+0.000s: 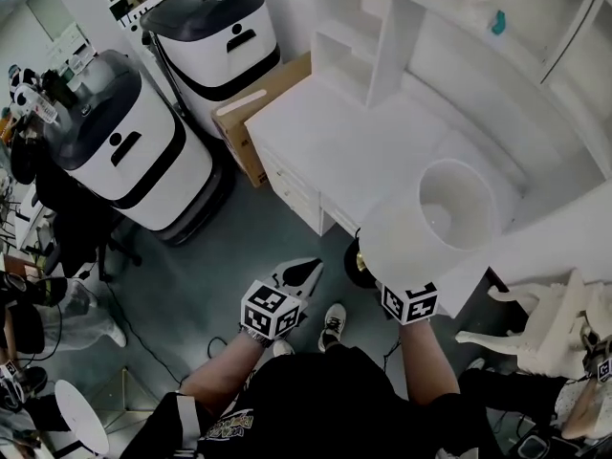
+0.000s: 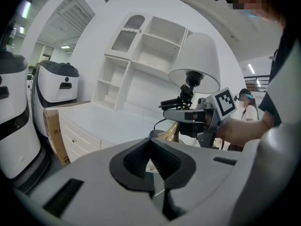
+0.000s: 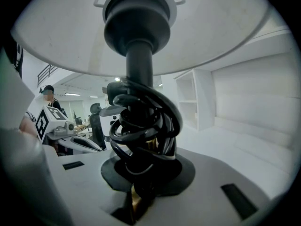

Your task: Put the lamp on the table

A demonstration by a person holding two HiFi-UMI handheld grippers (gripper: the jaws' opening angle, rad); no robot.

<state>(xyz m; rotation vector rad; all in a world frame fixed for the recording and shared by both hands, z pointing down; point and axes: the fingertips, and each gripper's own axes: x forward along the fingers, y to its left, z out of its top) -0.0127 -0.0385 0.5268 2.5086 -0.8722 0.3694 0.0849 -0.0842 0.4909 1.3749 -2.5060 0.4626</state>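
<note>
The lamp (image 1: 430, 220) is in the air at the lower right of the head view, and it does not stand on the counter (image 1: 335, 132). Its white shade (image 1: 457, 204) lies over the near right corner of the counter in the picture, with the open top turned to the upper right. A dark round part with a brass shine (image 1: 358, 262), which seems to be the base, shows just left of the shade, over the grey floor.

The right gripper (image 3: 141, 180) has its jaws clamped on the stem of the lamp, low in the right gripper view. A black cord (image 3: 141, 126) is wound in several loops around the stem just above the jaws, and the underside of the shade fills the top of that frame.

The left gripper (image 2: 153, 161) has its jaws together, and nothing is between them. In the head view it is to the left of the lamp, near it but apart from it.

A white shelf unit (image 1: 359, 27) rises behind the counter at the top centre. Two white and black machines (image 1: 124, 146) stand at the upper left, and a cardboard box (image 1: 253, 113) leans between them and the counter.
</note>
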